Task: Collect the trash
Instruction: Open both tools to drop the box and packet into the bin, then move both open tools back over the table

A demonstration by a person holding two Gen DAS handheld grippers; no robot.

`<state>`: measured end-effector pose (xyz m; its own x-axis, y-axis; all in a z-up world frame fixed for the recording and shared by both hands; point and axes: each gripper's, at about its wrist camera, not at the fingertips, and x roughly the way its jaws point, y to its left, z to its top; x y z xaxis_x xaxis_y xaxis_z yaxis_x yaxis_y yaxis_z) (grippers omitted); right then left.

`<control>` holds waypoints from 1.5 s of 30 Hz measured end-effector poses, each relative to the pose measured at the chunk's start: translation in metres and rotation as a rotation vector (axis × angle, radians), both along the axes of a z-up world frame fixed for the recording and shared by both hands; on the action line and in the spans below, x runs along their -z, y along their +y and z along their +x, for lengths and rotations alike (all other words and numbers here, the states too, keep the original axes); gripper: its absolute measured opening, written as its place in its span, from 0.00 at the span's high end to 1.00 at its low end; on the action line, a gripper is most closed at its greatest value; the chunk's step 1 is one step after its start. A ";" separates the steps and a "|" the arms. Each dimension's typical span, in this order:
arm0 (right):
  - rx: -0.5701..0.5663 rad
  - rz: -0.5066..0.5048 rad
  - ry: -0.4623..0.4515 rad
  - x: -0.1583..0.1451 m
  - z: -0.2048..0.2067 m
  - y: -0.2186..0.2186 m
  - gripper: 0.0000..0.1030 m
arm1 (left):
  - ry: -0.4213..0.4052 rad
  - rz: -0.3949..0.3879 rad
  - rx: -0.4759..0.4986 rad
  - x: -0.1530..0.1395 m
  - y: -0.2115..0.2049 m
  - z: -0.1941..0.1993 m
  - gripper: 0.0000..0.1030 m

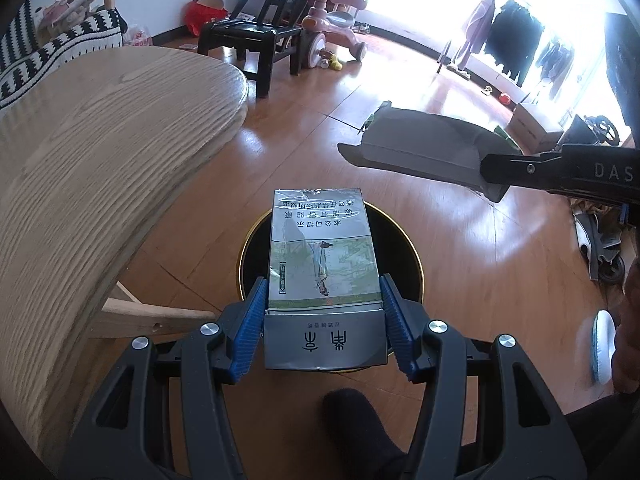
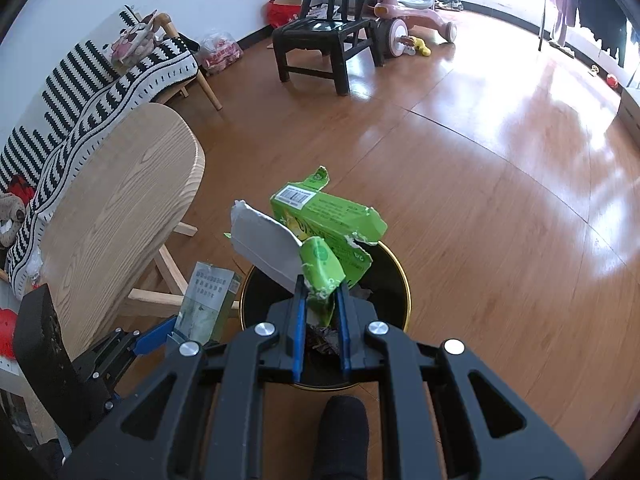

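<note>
My left gripper (image 1: 324, 300) is shut on a silver cigarette pack (image 1: 322, 256) with an open lid, held above the black gold-rimmed trash bin (image 1: 404, 252). My right gripper (image 2: 320, 292) is shut on a torn green carton (image 2: 328, 228), its grey inside flap spread out, held over the same bin (image 2: 392, 284). In the left wrist view the carton (image 1: 424, 148) hangs from the right gripper at the upper right. In the right wrist view the pack (image 2: 208, 304) and left gripper (image 2: 160, 336) are at the lower left, beside the bin.
A light wooden table (image 1: 100, 152) stands left of the bin, also in the right wrist view (image 2: 120, 208). A black chair (image 2: 328, 36), a pink tricycle (image 2: 408, 8) and a striped sofa (image 2: 92, 92) stand farther off. My dark-socked foot (image 2: 340, 432) is near the bin.
</note>
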<state>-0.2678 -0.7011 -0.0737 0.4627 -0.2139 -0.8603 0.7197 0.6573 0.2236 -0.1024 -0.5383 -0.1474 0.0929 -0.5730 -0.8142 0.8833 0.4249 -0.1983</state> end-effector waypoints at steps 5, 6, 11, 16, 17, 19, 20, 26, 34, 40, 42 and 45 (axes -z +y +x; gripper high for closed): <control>0.007 0.011 0.009 0.001 0.003 0.000 0.20 | -0.004 0.002 -0.025 0.001 -0.002 0.001 0.16; 0.010 -0.008 -0.001 -0.002 0.003 0.002 0.20 | -0.006 -0.007 -0.032 0.000 -0.001 0.001 0.16; -0.004 -0.040 -0.012 -0.009 0.006 0.007 0.20 | 0.004 -0.008 -0.035 -0.004 0.002 0.004 0.16; -0.016 -0.046 -0.024 -0.016 0.015 0.012 0.20 | -0.004 -0.023 -0.029 -0.017 0.009 0.004 0.15; -0.018 -0.049 -0.029 -0.018 0.017 0.014 0.20 | -0.010 -0.030 -0.030 -0.023 0.013 0.006 0.14; -0.021 -0.059 -0.050 -0.025 0.022 0.018 0.17 | -0.029 -0.045 -0.040 -0.035 0.024 0.010 0.12; -0.023 -0.060 -0.061 -0.028 0.025 0.020 0.16 | -0.040 -0.049 -0.049 -0.040 0.031 0.013 0.11; -0.097 -0.079 -0.149 -0.055 0.066 0.050 0.10 | -0.108 -0.074 -0.160 -0.077 0.097 0.047 0.08; -0.303 -0.083 -0.211 -0.081 0.159 0.138 0.10 | -0.217 -0.074 -0.435 -0.114 0.231 0.115 0.07; -0.483 -0.050 -0.247 -0.088 0.233 0.221 0.10 | -0.272 -0.049 -0.652 -0.124 0.344 0.158 0.07; -0.544 -0.043 -0.254 -0.088 0.253 0.251 0.10 | -0.288 -0.041 -0.702 -0.126 0.374 0.166 0.07; -0.635 -0.053 -0.254 -0.084 0.283 0.292 0.10 | -0.304 -0.014 -0.767 -0.120 0.422 0.181 0.07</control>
<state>0.0148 -0.4095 0.0102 0.6985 0.1268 -0.7043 0.1210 0.9491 0.2908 0.0787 -0.1167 -0.0272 0.6774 -0.2709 -0.6839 0.3647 0.9311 -0.0075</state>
